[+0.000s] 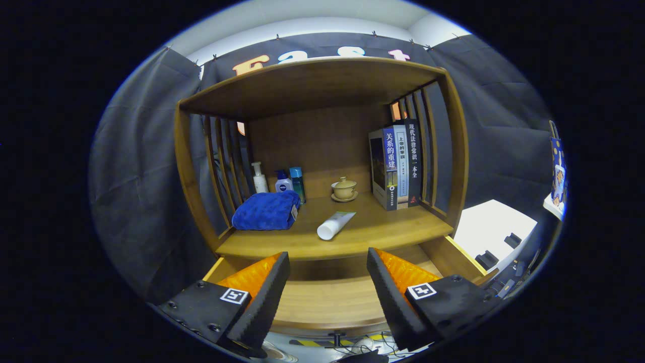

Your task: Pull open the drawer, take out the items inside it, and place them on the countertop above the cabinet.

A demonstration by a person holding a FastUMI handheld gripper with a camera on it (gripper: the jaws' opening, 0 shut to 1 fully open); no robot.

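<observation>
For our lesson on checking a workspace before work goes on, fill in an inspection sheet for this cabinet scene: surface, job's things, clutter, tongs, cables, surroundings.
Surface: wooden countertop, under an upper shelf board.
Job's things: drawer pulled open below the countertop, its visible floor bare; white tube lying on the countertop beside a folded blue towel.
Clutter: three bottles behind the towel, lidded teacup on a saucer, upright books at the slatted side.
Tongs: open, holding nothing, over the drawer.
Cables: some wires on the floor below the drawer.
Surroundings: black cloth wall and white floor beside the cabinet.
</observation>
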